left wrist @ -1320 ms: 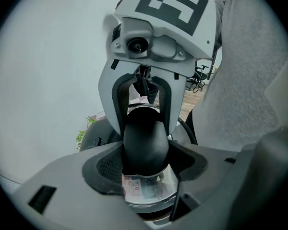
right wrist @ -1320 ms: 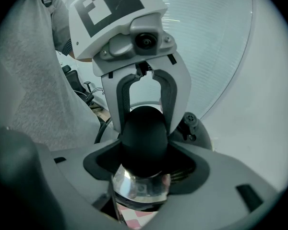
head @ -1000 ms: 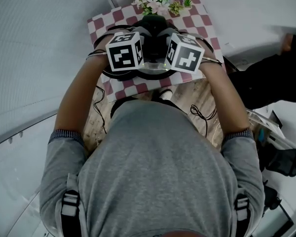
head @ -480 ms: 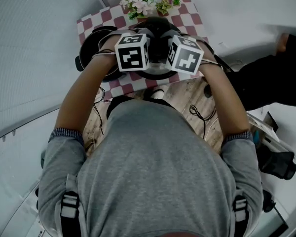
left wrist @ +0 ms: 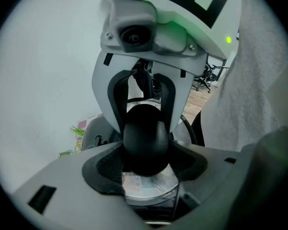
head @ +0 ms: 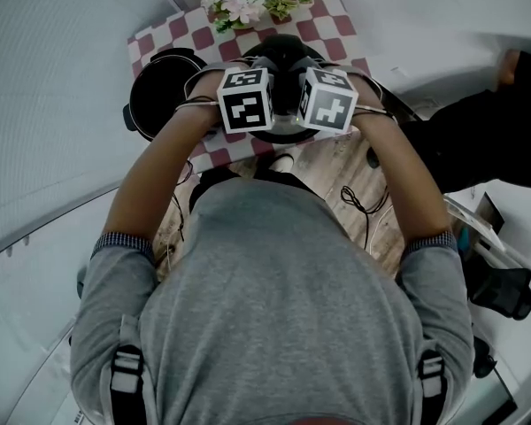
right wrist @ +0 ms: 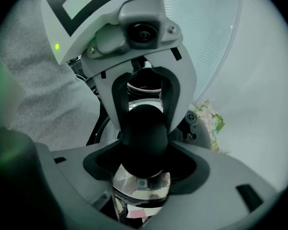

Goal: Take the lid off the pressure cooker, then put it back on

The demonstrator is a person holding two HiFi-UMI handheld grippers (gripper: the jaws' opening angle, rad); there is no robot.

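The pressure cooker's lid hangs between my two grippers by its black knob [left wrist: 144, 139]. The left gripper [left wrist: 144, 152] and the right gripper [right wrist: 143, 145] face each other, and each is shut on that knob [right wrist: 143, 134] from its own side. Below the knob shows the lid's shiny metal [left wrist: 151, 185]. In the head view the two marker cubes [head: 245, 98] [head: 327, 98] sit side by side over the dark lid [head: 288, 50]. The open black pot [head: 159, 96] stands to the left of it on the checked cloth [head: 332, 29]. The jaws themselves are hidden under the cubes there.
A bunch of artificial flowers [head: 239, 3] stands at the cloth's far edge. Cables trail over the wooden floor [head: 354, 193] near my feet. A dark-clothed person [head: 487, 131] is at the right, with dark gear [head: 500, 290] on the floor below.
Both grippers have carried the lid to the right, off the pot, and a little lower. The pot, first under the cubes, now stands uncovered at their left.
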